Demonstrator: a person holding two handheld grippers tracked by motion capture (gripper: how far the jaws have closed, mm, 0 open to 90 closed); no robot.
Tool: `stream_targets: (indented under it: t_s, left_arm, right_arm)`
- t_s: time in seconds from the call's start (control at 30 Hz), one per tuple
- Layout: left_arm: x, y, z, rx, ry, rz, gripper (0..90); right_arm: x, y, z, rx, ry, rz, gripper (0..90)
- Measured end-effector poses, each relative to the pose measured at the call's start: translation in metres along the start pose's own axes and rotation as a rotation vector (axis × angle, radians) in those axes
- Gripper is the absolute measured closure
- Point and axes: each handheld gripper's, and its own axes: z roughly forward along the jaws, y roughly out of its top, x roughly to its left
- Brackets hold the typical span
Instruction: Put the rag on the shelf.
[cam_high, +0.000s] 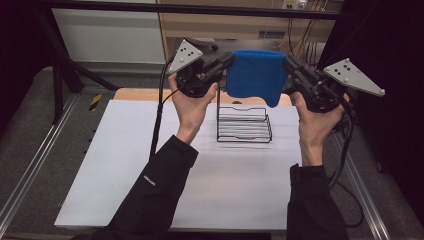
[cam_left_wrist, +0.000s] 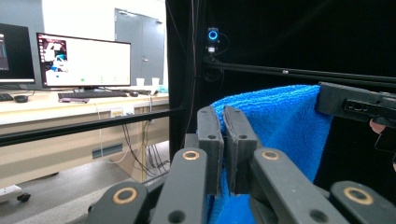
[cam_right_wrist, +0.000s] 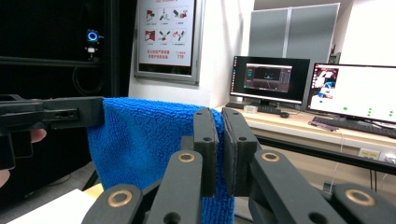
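1. High view: the blue towel (cam_high: 256, 75) hangs in the upper middle of the frame, stretched between the left gripper (cam_high: 227, 61) and the right gripper (cam_high: 287, 62), well above the white table (cam_high: 125, 165).
2. Both grippers are clamped shut on the towel, each pinching one top corner. In the left gripper view the cloth (cam_left_wrist: 280, 126) is squeezed between the two black jaws, and in the right gripper view the same cloth (cam_right_wrist: 140, 140) sits pinched between that gripper's jaws.
3. The towel's top edge runs left to right across the frame, almost level; its lower edge sags, with one corner drooping lower at the right.
4. The black wire rack (cam_high: 244, 125) stands on the table directly below the towel, just under its hanging edge in the picture. Its upright post (cam_high: 218, 107) rises at the rack's left side, close to the left hand (cam_high: 192, 107).
5. The relation that matters: the towel lies above the rack, so the likely next move is straight down. I judge that the cloth's long edge needs to stay parallel to the rack's wires.
6. Neither hand is clearly nearer; the right hand (cam_high: 315, 122) sits slightly lower in the frame.
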Motion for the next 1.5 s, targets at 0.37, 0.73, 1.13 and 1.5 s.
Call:
stream_targets:
  t_s: [0.37, 0.73, 1.13, 1.5]
  left_arm:
    - [0.008, 0.009, 0.01, -0.006, 0.009, -0.017, 86.3]
    - [0.017, 0.01, 0.023, 0.008, 0.041, -0.003, 86.2]
    - [0.029, 0.003, 0.036, 0.01, 0.057, -0.021, 86.2]
    - [0.035, -0.007, 0.039, 0.043, 0.062, -0.015, 86.2]
  right_arm:
    - [-0.009, 0.008, 0.015, -0.005, -0.008, -0.014, 85.6]
    - [-0.022, 0.006, 0.041, 0.021, -0.013, -0.031, 85.6]
    - [-0.033, -0.003, 0.061, 0.017, -0.013, -0.022, 85.6]
    - [-0.036, -0.016, 0.069, 0.053, -0.016, -0.021, 85.6]
